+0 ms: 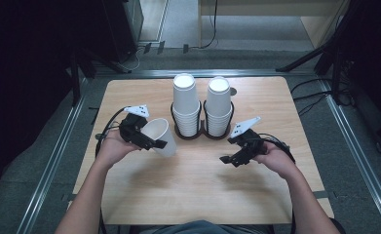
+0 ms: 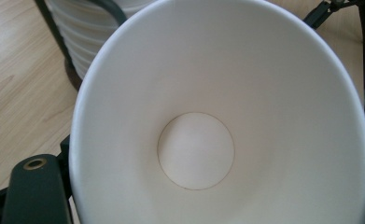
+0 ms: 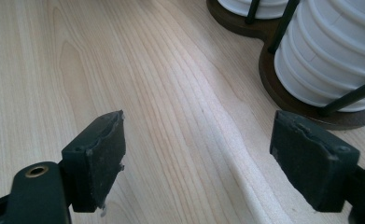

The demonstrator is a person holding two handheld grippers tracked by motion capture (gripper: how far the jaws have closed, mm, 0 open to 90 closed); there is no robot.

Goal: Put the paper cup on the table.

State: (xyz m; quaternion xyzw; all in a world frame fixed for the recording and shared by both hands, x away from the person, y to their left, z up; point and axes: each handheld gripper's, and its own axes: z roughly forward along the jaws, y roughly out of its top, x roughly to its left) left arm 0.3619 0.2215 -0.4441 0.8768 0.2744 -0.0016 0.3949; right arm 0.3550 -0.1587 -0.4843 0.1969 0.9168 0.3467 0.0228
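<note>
Left gripper (image 1: 146,139) clamps a single paper cup (image 1: 160,136), tilted, mouth toward its camera, just left of the two-ring holder (image 1: 202,131) with its stacked cups (image 1: 185,105). Right gripper (image 1: 237,153) hangs wide over the table (image 1: 198,195), holding nothing. Likely step: one cup pulled and carried; next calls for setting it upright on bare wood
</note>
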